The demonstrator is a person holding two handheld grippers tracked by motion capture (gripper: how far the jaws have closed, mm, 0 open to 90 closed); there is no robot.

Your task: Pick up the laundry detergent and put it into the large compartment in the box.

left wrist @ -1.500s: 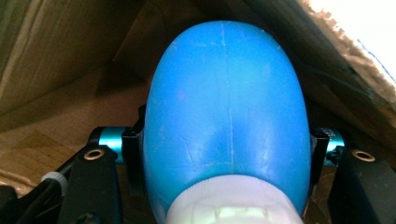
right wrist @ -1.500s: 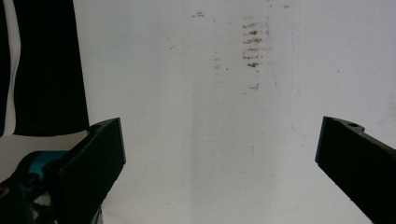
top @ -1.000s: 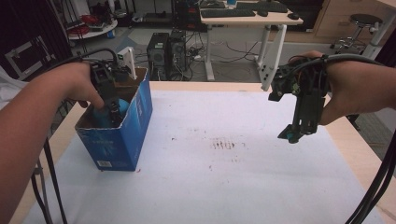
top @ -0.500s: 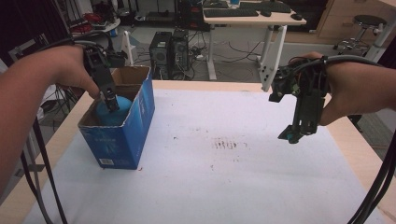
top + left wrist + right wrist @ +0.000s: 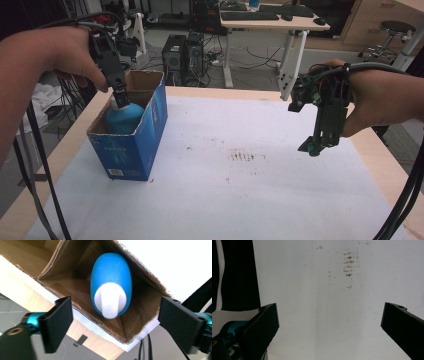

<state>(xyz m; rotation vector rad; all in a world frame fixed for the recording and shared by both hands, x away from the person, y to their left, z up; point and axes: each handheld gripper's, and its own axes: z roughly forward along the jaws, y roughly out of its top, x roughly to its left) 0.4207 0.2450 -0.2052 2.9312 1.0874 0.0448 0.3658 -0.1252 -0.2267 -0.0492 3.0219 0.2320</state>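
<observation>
left gripper (image 5: 120, 95) at upper left: fingers just opened, apart above blue bottle (image 5: 124, 117), which stood in box (image 5: 145, 135) | right gripper (image 5: 315, 146) at right: fingers apart over surface (image 5: 240, 200)

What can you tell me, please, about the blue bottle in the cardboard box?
The blue bottle is smooth, rounded, plastic-looking, with a white cap. It stands roughly upright inside the open blue cardboard box, at the table's left. The left gripper sits just above the cap, jaws open and apart from it, having just been opening.
</observation>
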